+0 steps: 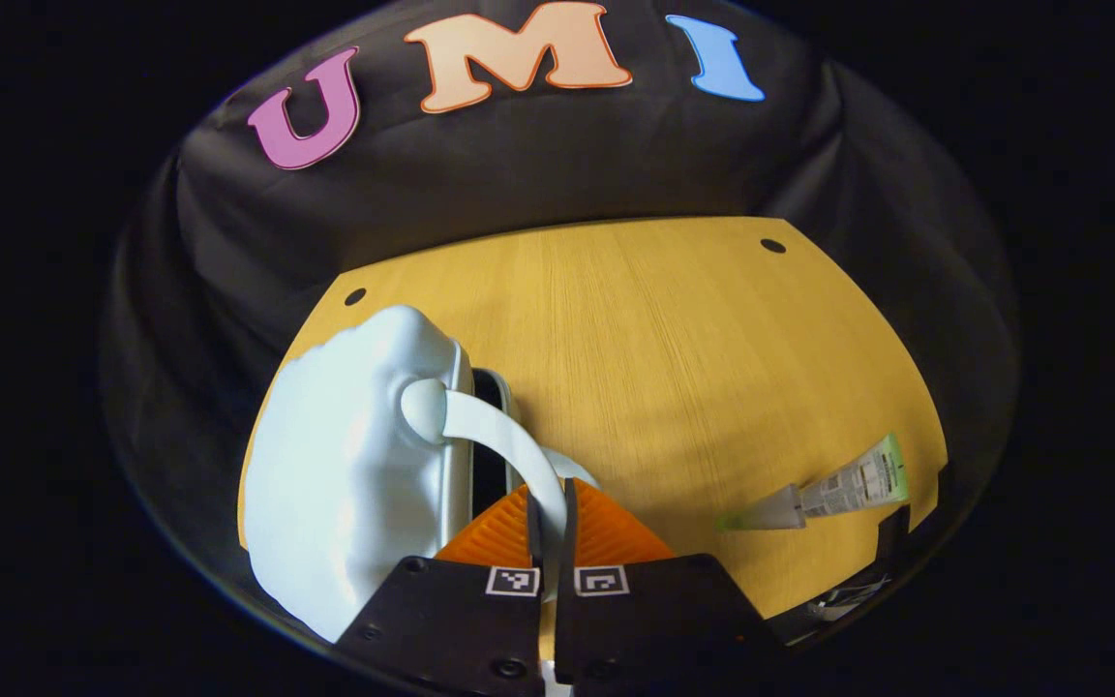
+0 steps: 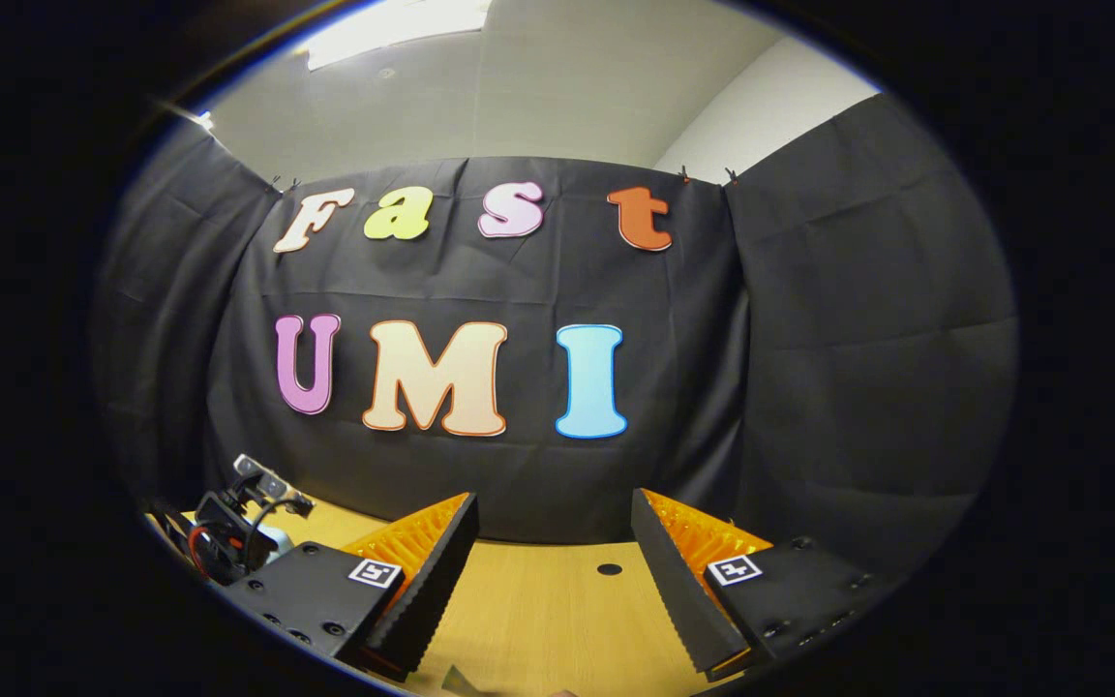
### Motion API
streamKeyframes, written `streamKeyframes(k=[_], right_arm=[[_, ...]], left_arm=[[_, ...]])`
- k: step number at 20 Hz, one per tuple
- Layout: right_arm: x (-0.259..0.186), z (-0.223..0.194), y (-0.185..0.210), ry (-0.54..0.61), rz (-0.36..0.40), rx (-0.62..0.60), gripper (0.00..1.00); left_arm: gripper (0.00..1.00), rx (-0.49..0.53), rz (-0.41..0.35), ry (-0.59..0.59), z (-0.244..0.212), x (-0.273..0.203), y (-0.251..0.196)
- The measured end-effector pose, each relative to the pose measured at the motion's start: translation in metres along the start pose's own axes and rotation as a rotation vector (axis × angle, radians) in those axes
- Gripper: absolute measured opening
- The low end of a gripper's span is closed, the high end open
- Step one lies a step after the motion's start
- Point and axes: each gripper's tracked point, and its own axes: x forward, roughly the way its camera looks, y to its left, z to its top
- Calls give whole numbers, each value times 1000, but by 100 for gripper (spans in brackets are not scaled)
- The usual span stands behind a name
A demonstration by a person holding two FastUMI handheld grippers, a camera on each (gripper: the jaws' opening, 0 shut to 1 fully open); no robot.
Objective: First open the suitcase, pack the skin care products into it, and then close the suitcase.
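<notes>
In the left gripper view, the left tool is clamped on the white handle of the suitcase, both fingers pressed together on the strap so that no gap is left between them. The suitcase is a small, pale, hard-shelled case standing on its edge at the left side of the wooden worktop, its bulging shell turned to the left and the dark seam between its two halves facing the tool. The handle arcs from a round knob on the shell down into the tool's grip. Well apart from the case, near the right edge of the worktop, a tube of skin care product lies flat, its pale green cap end pointing toward the tool's side and its crimped end toward the worktop's edge.

In the right gripper view, the right tool is held above the worktop with its fingers wide apart and nothing between them, facing the black cloth wall. At the lower left of that view the other gripper's body shows, with cables and a small camera mount.
</notes>
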Motion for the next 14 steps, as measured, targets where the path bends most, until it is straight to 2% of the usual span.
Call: streamKeyframes(k=[4,6,9,14], right_arm=[[4,-4,12,7,15,12,98],[5,-6,18,7,21,14,96],[6,-9,26,14,26,22,98],[10,-16,47,28,43,37,99]], left_arm=[[0,-26,-8,-58,28,-38,21],[0,-39,0,-94,45,-57,46],[0,-52,12,-131,65,-77,82],[0,-43,74,-182,80,-100,143]])
